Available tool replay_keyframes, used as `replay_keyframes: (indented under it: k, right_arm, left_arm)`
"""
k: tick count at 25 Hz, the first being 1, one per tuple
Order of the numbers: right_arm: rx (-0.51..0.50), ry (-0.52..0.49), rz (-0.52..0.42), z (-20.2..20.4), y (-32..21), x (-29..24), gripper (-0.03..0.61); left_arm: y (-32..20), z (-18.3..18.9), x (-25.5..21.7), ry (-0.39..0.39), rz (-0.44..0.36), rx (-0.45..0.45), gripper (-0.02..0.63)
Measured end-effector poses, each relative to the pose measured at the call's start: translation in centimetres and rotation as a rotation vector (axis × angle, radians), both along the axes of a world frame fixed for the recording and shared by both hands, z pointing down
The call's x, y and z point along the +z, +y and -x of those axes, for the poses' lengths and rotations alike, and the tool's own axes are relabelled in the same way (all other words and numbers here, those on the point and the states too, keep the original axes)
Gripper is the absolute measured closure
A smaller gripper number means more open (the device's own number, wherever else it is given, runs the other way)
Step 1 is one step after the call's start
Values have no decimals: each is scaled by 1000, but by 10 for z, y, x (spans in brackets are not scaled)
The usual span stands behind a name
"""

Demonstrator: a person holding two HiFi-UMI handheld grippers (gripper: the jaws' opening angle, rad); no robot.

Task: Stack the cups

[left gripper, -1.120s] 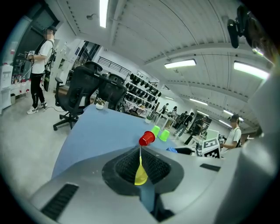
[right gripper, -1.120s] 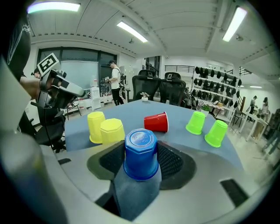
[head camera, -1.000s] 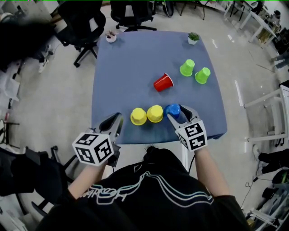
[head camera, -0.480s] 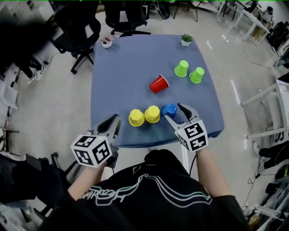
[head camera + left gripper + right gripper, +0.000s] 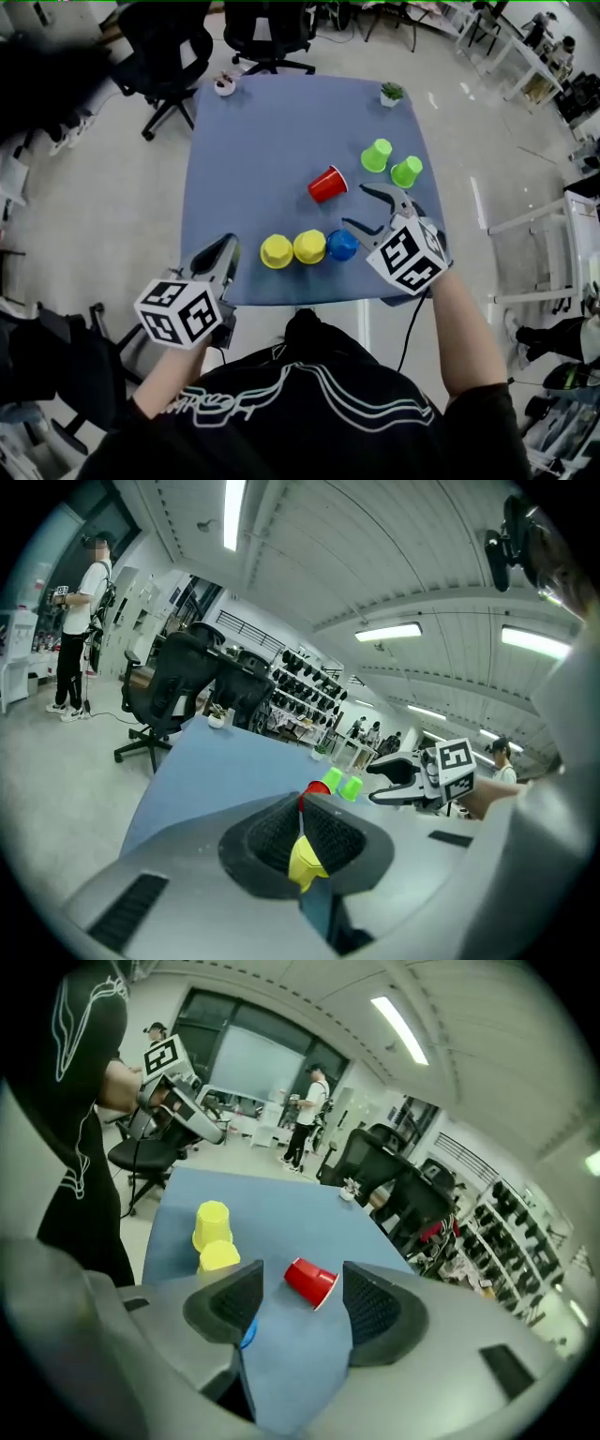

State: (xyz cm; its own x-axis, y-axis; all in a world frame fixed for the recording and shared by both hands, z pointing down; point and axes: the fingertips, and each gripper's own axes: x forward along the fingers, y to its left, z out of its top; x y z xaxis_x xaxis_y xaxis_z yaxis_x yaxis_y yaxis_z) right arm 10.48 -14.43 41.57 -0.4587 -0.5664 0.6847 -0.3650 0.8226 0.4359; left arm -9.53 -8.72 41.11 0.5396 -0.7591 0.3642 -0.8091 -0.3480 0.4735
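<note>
**Lining up on the red cup**

The red cup [image 5: 327, 184] lies on its side mid-worktop [image 5: 262, 131], just ahead of our right gripper [image 5: 356, 208], whose jaws stand wide and empty. Next, we judge, we advance and close on it. Our left gripper [image 5: 223, 251] hangs back, jaws together, empty.

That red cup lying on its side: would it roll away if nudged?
Probably: the red cup lies on its side, so a nudge would likely roll it in a curve, since it tapers. It looks like thin plastic, so probably light and easily crushed.
</note>
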Motion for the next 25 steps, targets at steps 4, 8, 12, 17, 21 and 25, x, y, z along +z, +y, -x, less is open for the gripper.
replay_keyframes:
  k: [4,8,12,17,21,25]
  right_arm:
    - [-177,187,13,15,-22,13,304]
    - [-351,333,47,36,-32,36,304]
    - [-492,452,80,47,-42,61,303]
    - [-618,603,141,44,-54,96,303]
    - [-662,653,208,45,-57,118,304]
    - [-702,742,205,47,-61,131,304]
  left_arm:
    - [-6,6,2,7,18,-50,583]
    - [-9,17,6,8,36,-111,583]
    - [-11,31,8,8,46,-173,583]
    - [-12,50,20,23,72,-243,583]
    - [-12,62,27,47,82,-281,583]
    - [-10,70,30,51,87,-303,583]
